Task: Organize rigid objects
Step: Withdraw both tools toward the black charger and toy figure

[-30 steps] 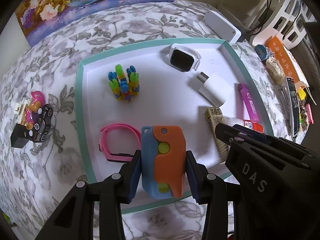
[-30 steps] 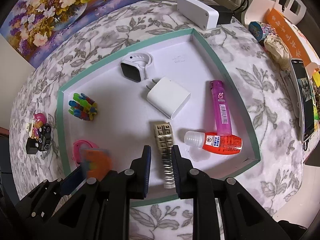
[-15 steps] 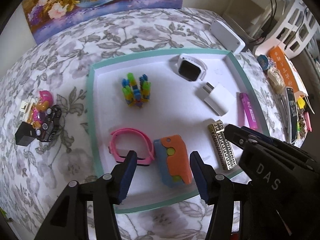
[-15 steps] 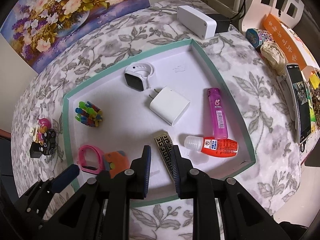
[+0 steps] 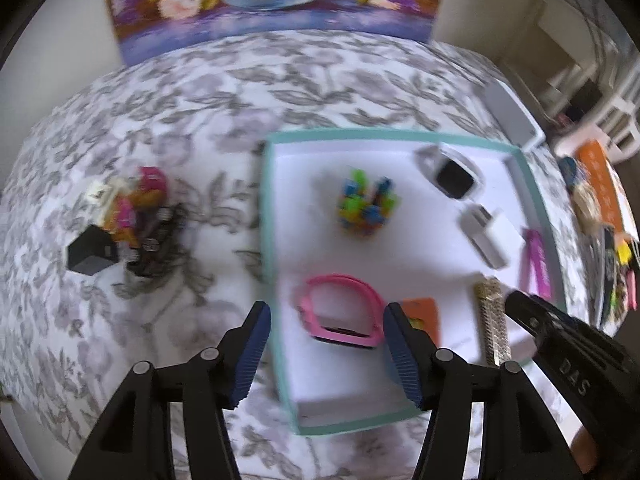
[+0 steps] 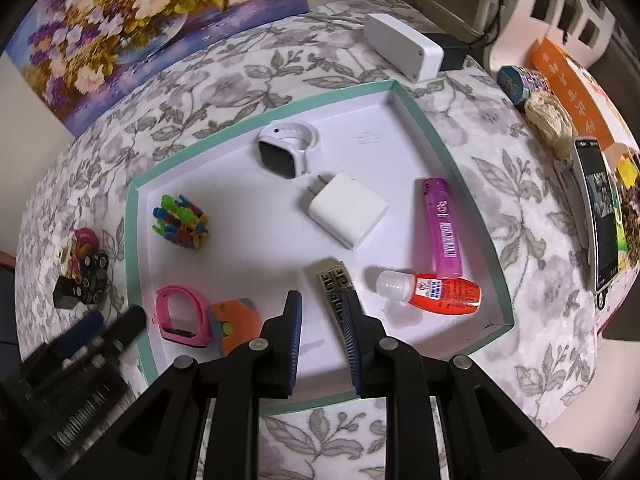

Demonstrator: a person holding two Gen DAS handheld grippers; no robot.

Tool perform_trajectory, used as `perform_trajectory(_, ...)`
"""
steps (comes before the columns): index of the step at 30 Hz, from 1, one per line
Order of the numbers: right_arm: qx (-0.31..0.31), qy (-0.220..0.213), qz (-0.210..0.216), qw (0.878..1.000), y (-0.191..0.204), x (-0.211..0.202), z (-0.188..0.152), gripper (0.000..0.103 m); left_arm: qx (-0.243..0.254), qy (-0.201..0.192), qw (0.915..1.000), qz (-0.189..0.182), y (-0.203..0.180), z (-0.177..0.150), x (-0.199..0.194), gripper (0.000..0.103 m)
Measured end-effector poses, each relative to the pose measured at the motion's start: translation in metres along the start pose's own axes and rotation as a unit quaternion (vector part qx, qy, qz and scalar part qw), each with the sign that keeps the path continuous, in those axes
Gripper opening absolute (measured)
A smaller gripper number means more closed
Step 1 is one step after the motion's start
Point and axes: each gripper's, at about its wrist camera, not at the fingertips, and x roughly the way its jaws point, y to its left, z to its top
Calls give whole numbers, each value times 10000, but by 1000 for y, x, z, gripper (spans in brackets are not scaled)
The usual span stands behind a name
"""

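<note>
Left gripper (image 5: 326, 344) jaws spread wide, empty, hovering over tray's near-left edge at 6 o'clock of left wrist view; view motion-blurred. Right gripper (image 6: 320, 320) jaws parted narrowly, nothing clamped, tips above tray floor at 6 o'clock, right tip overlapping gold patterned bar (image 6: 334, 286).

Teal-rimmed white tray (image 6: 134, 216) on floral tablecloth (image 6: 520, 216). Inside tray: orange-and-blue toy (image 6: 234, 322) at 7 o'clock, lying flat, touching pink watch band (image 6: 180, 316) on its left. Colourful peg cluster (image 6: 180, 222) at 9 o'clock. White smartwatch (image 6: 282, 154) at 12 o'clock. White charger plug (image 6: 348, 208) centre. Pink lighter (image 6: 442, 228) at 3 o'clock, near right wall. Red bottle with white cap (image 6: 436, 292) at 4 o'clock, touching lighter's near end.

Outside tray: toy figures and black cube (image 6: 80, 272) at 9 o'clock on cloth, well apart from the tray wall. White box (image 6: 402, 46) at 1 o'clock beyond tray corner.
</note>
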Motion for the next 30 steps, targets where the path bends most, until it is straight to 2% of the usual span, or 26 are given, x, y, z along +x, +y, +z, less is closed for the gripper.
perform_trajectory(4, -208, -46, -89, 9997, 12, 0, -2, 22, -314, -63, 9994, 158, 26, 6, -3, 66)
perform_trajectory(5, -247, -62, -111, 9996, 15, 0, -2, 23, -388, -73, 9990, 195, 32, 7, -3, 73)
perform_trajectory(7, -310, -88, -139, 9994, 20, 0, -3, 26, -561, -104, 9979, 295, 45, 9, -5, 78)
perform_trajectory(10, -340, -129, -142, 9992, 23, -1, -4, 36, -768, -137, 9964, 345, 59, 10, -7, 79)
perform_trajectory(13, -360, -196, -159, 9990, 27, -2, -4, 45, -953, -142, 9947, 370, 72, 11, -8, 91)
perform_trajectory(16, -346, -233, -124, 9991, 29, -3, -4, 56, -1098, -170, 9930, 398, 83, 12, -10, 92)
perform_trajectory(19, -323, -288, -136, 9990, 30, -4, -4, 66, -1166, -182, 9921, 434, 89, 13, -11, 100)
perform_trajectory(22, -324, -337, -120, 9988, 31, -4, -4, 72, -1208, -195, 9914, 465, 93, 14, -12, 101)
perform_trajectory(25, -354, -371, -128, 9986, 33, -4, -4, 84, -1242, -194, 9907, 530, 98, 15, -12, 103)
perform_trajectory(30, -355, -405, -193, 9984, 35, -3, -4, 84, -1333, -171, 9894, 551, 107, 14, -12, 103)
